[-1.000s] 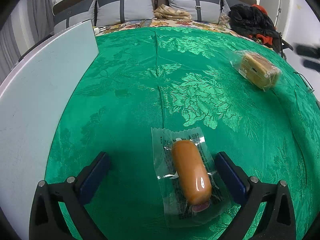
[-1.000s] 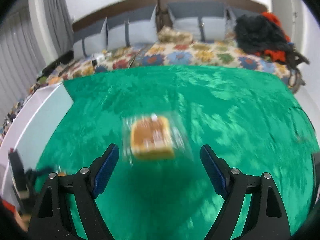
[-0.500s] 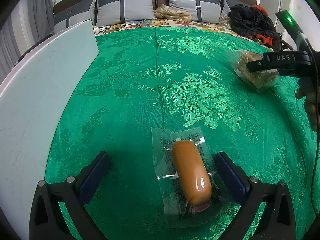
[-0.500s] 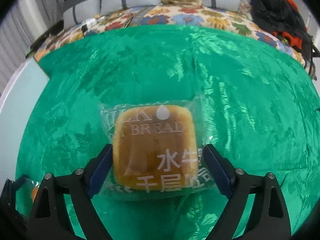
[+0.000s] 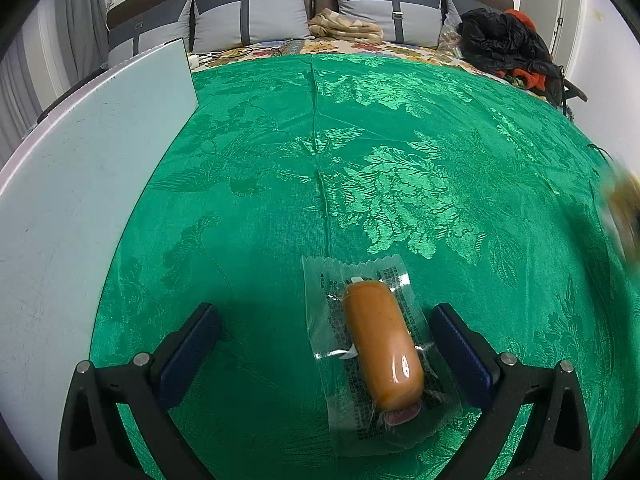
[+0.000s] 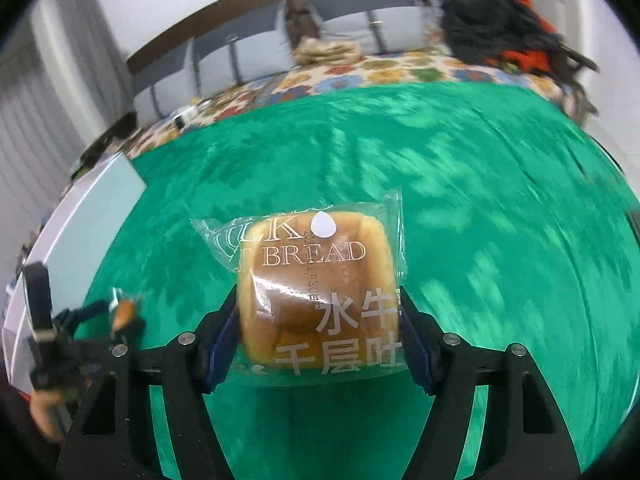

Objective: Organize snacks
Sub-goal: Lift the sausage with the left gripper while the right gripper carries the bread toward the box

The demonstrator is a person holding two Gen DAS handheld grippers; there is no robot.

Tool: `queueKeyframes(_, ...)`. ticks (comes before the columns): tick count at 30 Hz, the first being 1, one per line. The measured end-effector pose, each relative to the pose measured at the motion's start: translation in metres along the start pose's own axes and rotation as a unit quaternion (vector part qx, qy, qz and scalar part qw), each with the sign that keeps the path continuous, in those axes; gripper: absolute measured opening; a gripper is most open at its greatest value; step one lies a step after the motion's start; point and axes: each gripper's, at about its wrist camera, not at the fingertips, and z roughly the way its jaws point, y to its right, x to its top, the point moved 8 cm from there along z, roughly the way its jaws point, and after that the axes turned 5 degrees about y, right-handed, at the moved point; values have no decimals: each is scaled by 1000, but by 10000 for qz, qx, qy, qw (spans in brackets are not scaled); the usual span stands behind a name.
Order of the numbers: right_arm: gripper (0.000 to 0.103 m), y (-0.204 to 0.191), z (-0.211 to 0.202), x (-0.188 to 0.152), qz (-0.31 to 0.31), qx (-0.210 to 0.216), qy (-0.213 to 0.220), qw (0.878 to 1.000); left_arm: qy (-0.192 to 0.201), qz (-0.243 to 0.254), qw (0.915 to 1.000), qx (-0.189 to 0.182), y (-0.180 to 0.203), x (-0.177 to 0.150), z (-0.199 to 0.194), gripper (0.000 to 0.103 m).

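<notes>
On my right wrist camera the right gripper (image 6: 318, 328) has the wrapped bread (image 6: 320, 292) between its blue pads (image 6: 220, 344), and both pads sit against the sides of the pack; the jaws are closing on it, so I read this as a grip on the bread. The pack is a square golden loaf in clear film printed with "BREAD" and white Chinese characters, and it fills the space between the fingers, with the green tablecloth (image 6: 480, 240) blurred behind it. On my left wrist camera the left gripper (image 5: 326, 332) stands wide, its pads touching nothing. The sealed sausage (image 5: 382, 354) lies flat on the green tablecloth (image 5: 280, 200) between those fingers, closer to the right pad than to the left and just clear of it, its long axis running roughly along the fingers. A pale blue-grey board (image 5: 80, 200) covers the left part of the table, beside the cloth. At the far right edge of that same view I see a brownish blur (image 5: 624, 216), too smeared to name. In the right view the left gripper (image 6: 92, 320) shows small at the lower left with the sausage (image 6: 124, 312) by its fingers. Grey cushions (image 5: 256, 16) and a dark heap of clothing (image 5: 508, 48) lie beyond the table.
</notes>
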Motion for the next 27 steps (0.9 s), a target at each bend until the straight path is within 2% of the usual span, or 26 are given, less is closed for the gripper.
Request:
queueKeyframes(4, 73, 14, -22, -27, 217, -222, 312, 9990, 0, 0, 10000, 3, 0, 0, 0, 103)
queueKeyframes(8, 73, 14, -29, -31, 12, -259, 540, 9982, 1, 0, 10000, 1, 0, 0, 0, 103)
queueKeyframes(15, 73, 19, -35, -37, 91, -196, 664, 9976, -22, 12, 10000, -5, 0, 0, 0, 103)
queueKeyframes(17, 73, 22, -41, -39, 104, -176, 732, 9971, -169, 67, 9998, -60, 1, -1, 0, 103)
queueKeyframes(20, 73, 25, -43, -42, 117, -198, 746, 9969, -645, 163, 9977, -143, 4, -3, 0, 101)
queueKeyframes(23, 73, 28, -39, -44, 232, -172, 668, 9973, -740, 409, 9960, -279, 19, -2, -9, 75)
queueKeyframes(24, 73, 28, -38, -44, 241, -163, 655, 9974, -755, 468, 9955, -325, 23, -2, -12, 57)
queueKeyframes(25, 73, 28, -39, -43, 236, -155, 664, 9974, -773, 530, 9951, -326, 27, -3, -15, 47)
queueKeyframes(26, 73, 27, -41, -43, 214, -148, 710, 9971, -759, 521, 9951, -354, 29, -4, -19, 45)
queueKeyframes(27, 73, 26, -43, -42, 192, -147, 751, 9969, -684, 484, 9959, -343, 28, -4, -22, 39)
